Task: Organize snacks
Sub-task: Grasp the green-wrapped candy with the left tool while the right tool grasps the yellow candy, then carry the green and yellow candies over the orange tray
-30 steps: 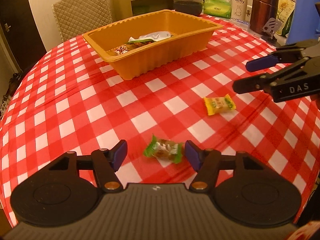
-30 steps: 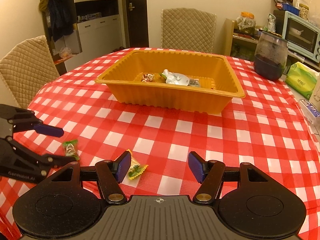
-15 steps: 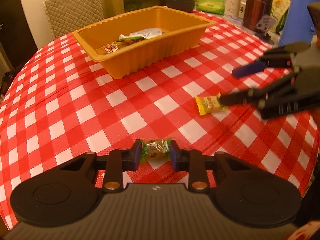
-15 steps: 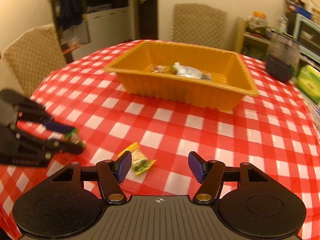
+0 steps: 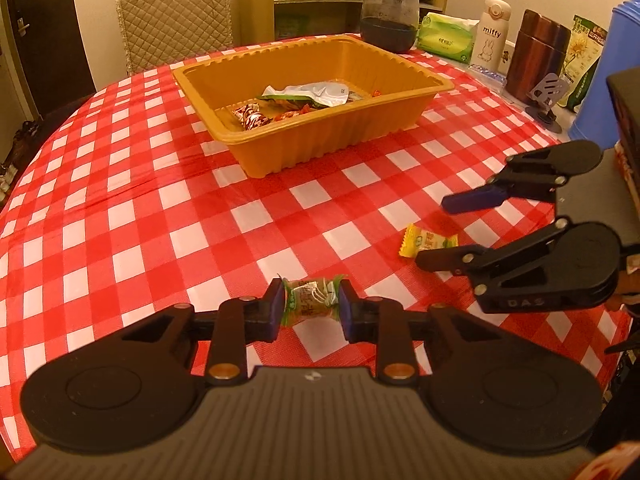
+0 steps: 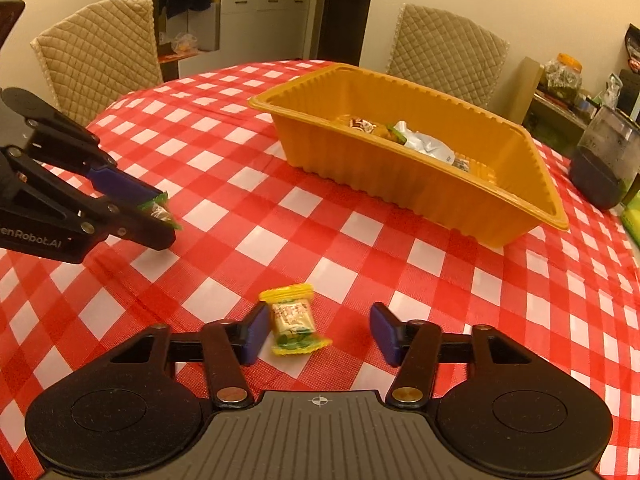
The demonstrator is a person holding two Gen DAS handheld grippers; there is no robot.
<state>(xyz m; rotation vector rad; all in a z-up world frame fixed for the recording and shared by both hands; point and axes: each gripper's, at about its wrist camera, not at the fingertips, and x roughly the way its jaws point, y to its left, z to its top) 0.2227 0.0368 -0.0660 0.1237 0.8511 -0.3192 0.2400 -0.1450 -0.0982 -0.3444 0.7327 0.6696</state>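
Note:
My left gripper (image 5: 311, 307) is shut on a green-wrapped candy (image 5: 313, 300), pinched by its ends just above the checked tablecloth; the same candy (image 6: 159, 211) shows between those jaws in the right wrist view. A yellow-wrapped candy (image 6: 294, 320) lies on the cloth between the jaws of my right gripper (image 6: 318, 332), which are closing. It sits against the left pad, and the right pad stands clear of it. In the left wrist view the yellow candy (image 5: 428, 241) lies between the right gripper's fingers (image 5: 472, 202). The orange tray (image 5: 320, 148) beyond holds several snacks.
A dark glass jar (image 5: 390, 14), a green tissue pack (image 5: 448, 38), a white bottle (image 5: 490, 34), a brown canister (image 5: 538, 56) and a blue container (image 5: 612, 80) line the table's far right. Quilted chairs (image 6: 98, 54) stand around the table.
My left gripper closed on the green candy and now holds it. My right gripper moved down and over the yellow candy, rolled, and its jaws have narrowed around it.

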